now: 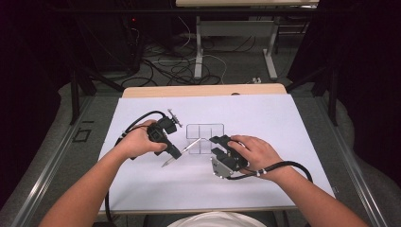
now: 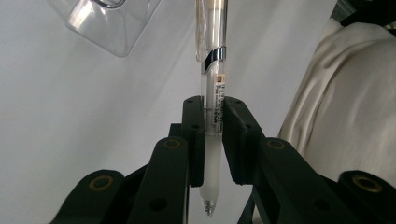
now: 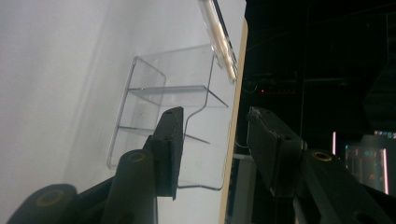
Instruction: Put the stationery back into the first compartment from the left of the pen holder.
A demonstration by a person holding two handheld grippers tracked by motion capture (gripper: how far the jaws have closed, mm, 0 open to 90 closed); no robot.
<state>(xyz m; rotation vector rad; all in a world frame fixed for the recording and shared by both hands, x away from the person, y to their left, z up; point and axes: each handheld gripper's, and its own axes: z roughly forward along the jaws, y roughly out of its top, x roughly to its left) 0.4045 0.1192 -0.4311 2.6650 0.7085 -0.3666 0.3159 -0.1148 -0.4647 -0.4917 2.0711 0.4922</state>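
Note:
A clear pen (image 2: 214, 70) with a metal clip is clamped across its barrel between the jaws of my left gripper (image 2: 213, 105), tip toward the camera. From above, the left gripper (image 1: 175, 152) holds the pen (image 1: 190, 147) slanted, its far end reaching the near edge of a clear compartment tray (image 1: 205, 128) at mid-table. My right gripper (image 1: 218, 141) sits just right of the tray's near corner. Its jaws stand apart in the right gripper view (image 3: 212, 116) with nothing between them. Beyond them are the tray (image 3: 140, 88) and the pen's end (image 3: 219, 35).
A white sheet (image 1: 265, 123) covers the table, with a wooden edge (image 1: 203, 90) at the back. Cables trail from both grippers across the sheet. A corner of the tray (image 2: 112, 23) and the person's light shirt (image 2: 345, 102) appear in the left gripper view.

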